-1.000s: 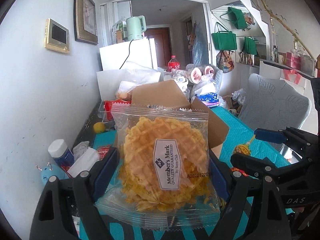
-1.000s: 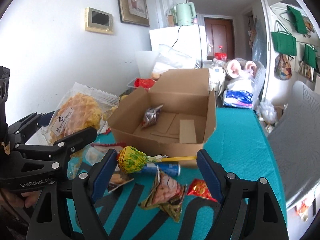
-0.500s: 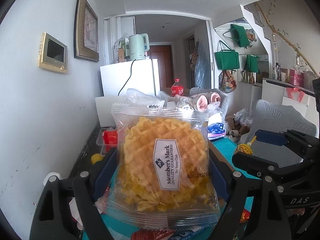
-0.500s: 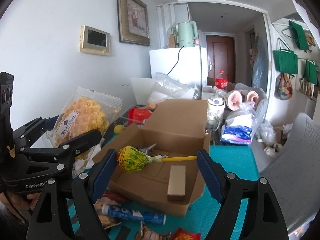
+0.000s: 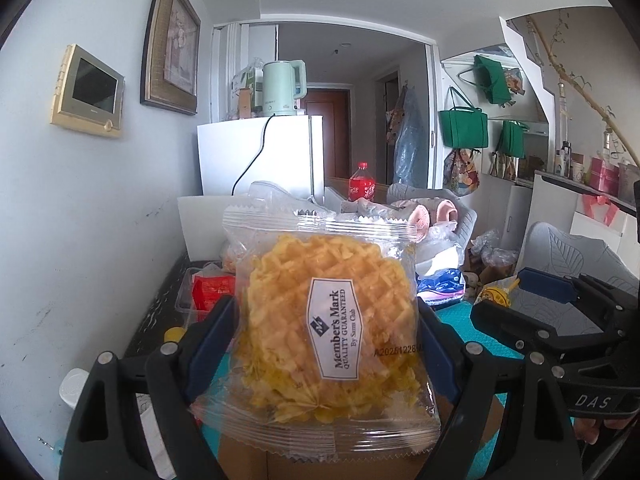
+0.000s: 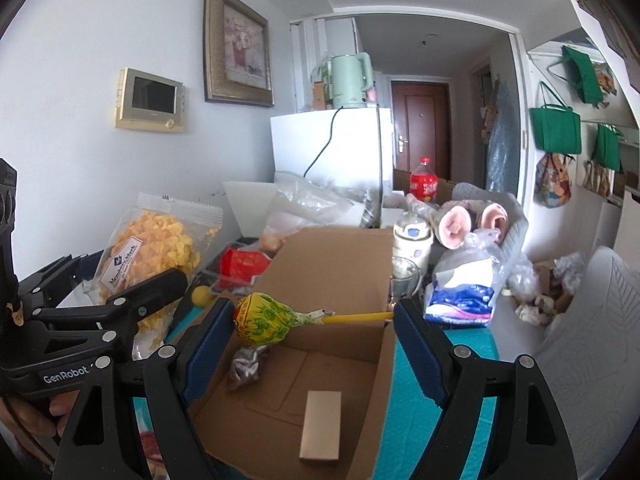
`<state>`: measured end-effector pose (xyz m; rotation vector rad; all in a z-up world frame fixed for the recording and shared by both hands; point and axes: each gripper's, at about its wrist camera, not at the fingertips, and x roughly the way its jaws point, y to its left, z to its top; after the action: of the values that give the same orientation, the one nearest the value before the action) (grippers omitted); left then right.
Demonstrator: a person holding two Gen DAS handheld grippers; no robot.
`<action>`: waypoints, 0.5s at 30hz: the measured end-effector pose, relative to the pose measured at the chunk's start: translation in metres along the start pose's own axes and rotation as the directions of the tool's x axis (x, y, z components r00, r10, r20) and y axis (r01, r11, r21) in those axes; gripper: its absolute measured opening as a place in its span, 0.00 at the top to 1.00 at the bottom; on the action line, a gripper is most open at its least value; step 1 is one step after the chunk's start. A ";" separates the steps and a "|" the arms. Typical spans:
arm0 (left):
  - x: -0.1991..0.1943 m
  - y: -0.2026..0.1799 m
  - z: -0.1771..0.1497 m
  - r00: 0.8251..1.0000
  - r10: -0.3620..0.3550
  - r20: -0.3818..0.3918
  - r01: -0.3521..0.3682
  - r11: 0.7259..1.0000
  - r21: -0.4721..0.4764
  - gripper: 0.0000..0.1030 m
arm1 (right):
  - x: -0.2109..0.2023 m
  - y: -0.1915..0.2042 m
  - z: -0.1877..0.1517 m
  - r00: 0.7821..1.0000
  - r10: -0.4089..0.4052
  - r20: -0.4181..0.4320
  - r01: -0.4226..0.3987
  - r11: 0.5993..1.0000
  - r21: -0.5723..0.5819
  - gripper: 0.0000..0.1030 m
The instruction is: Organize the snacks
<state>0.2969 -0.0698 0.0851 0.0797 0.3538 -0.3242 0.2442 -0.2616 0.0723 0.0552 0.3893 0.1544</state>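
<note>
The left gripper (image 5: 326,344) pinches a clear waffle packet (image 5: 332,332) by its two side edges, both blue pads pressing the wrapper; the packet stands upright, label facing the camera, held in the air above the near edge of the cardboard box (image 5: 256,460). The right gripper (image 6: 314,322) clamps a lollipop (image 6: 262,320) lengthwise: the yellow-green wrapped head bears on the left pad and the tip of the yellow stick on the right pad. The lollipop lies level, held over the open cardboard box (image 6: 332,264). Inside the box, a crumpled dark-wrapped snack (image 6: 248,366) lies on the floor near the left wall. The box sits on a teal tablecloth (image 6: 408,432). In the right wrist view the left gripper with its packet is just left of the box.
</note>
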 end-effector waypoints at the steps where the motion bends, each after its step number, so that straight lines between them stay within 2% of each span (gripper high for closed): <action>1: 0.004 -0.001 -0.001 1.000 0.003 -0.004 -0.003 1.000 -0.004 0.17 | 0.006 -0.002 0.000 1.000 0.002 -0.007 -0.002 1.000 0.005 0.21; 15: 0.074 -0.005 -0.011 0.997 0.005 -0.081 -0.003 1.000 0.019 0.17 | 0.069 -0.027 -0.002 0.996 -0.064 -0.068 0.067 0.997 0.049 0.21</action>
<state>0.3571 -0.0951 0.0490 0.1119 0.4314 -0.3211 0.3100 -0.2771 0.0429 0.0881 0.4610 0.0816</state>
